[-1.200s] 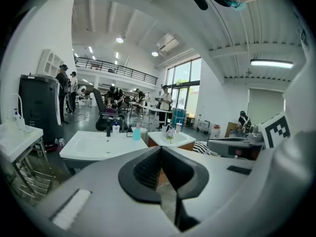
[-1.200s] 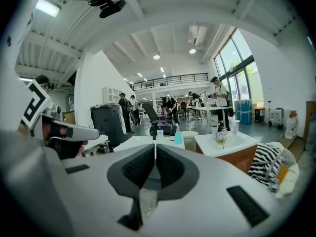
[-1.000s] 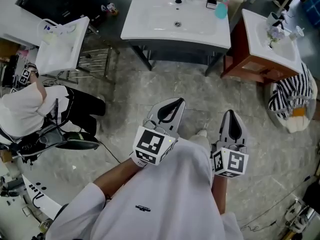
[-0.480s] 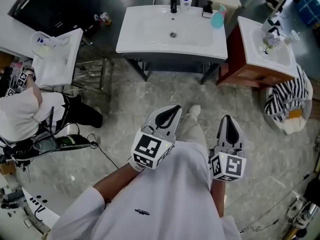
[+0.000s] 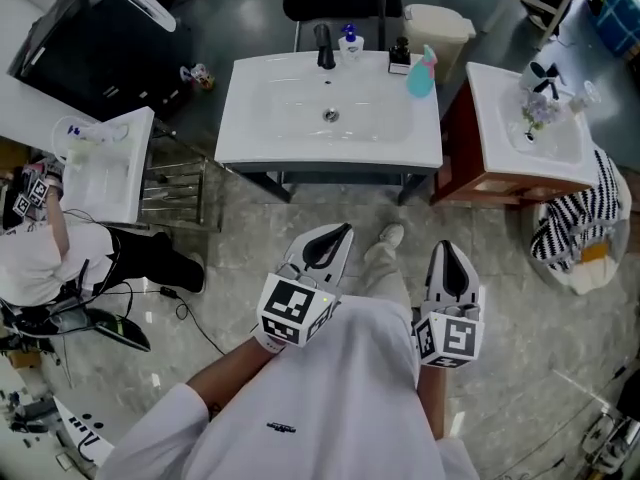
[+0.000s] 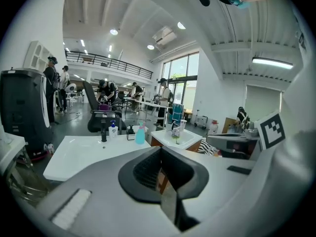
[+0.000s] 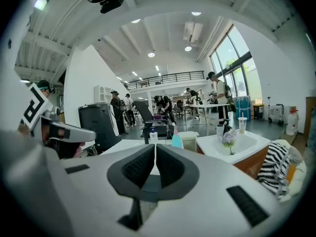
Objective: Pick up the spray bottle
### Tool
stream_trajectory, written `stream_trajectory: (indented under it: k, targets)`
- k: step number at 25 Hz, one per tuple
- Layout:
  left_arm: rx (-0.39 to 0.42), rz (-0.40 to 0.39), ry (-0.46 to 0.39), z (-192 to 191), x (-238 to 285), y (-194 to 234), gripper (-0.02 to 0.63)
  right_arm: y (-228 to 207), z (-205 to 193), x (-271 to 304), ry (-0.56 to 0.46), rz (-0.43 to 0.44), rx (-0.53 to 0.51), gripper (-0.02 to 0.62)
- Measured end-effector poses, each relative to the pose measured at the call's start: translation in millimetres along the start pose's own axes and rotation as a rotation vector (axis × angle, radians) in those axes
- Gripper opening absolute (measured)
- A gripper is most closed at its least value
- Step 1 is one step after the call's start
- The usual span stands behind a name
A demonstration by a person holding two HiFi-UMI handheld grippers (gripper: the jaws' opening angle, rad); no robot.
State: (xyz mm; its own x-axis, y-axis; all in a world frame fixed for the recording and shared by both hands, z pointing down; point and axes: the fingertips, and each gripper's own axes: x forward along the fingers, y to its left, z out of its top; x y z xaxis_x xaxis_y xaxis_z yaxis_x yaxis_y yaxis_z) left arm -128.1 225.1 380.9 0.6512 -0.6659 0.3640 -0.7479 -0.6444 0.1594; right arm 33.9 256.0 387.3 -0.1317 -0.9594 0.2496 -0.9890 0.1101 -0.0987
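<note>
Our left gripper [image 5: 333, 234] and right gripper [image 5: 447, 254], both closed and empty, hang over open floor [image 5: 250, 228] before the sink [image 5: 330, 156]; the spray bottle [image 5: 420, 73], seemingly upright, stands at its back-right edge.

White washbasin counter [image 5: 262, 140] on dark legs, standing on grey stone floor [image 5: 300, 218].
Back rim, left to right: black faucet [image 5: 325, 46], white pump bottle [image 5: 349, 40], small dark bottle [image 5: 399, 55], teal spray bottle [image 5: 420, 72] upright at the right back corner. Drain [image 5: 330, 115] mid-bowl. Second white basin [image 5: 500, 163] on wooden cabinet [image 5: 455, 148] just right, flower vase [image 5: 541, 116] on it.
</note>
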Motion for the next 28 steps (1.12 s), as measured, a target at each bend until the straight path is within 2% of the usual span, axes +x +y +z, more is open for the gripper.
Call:
stream_trajectory:
  k: [8,14,20,28]
  targets:
    - [0.046,-0.004,-0.001,81,135,22,0.005,-83,54,116,-0.013,0.036,-0.002,0.011]
    - [0.05,0.006,0.001,116,228,38,0.005,-139,78,187,-0.02,0.056,-0.007,0.011]
    - [0.039,0.021,0.009,131,274,48,0.005,-169,84,232,-0.003,0.061,0.029,0.011]
    - [0.008,0.001,0.014,141,298,61,0.005,-161,100,257,0.005,0.076,0.009,0.009]
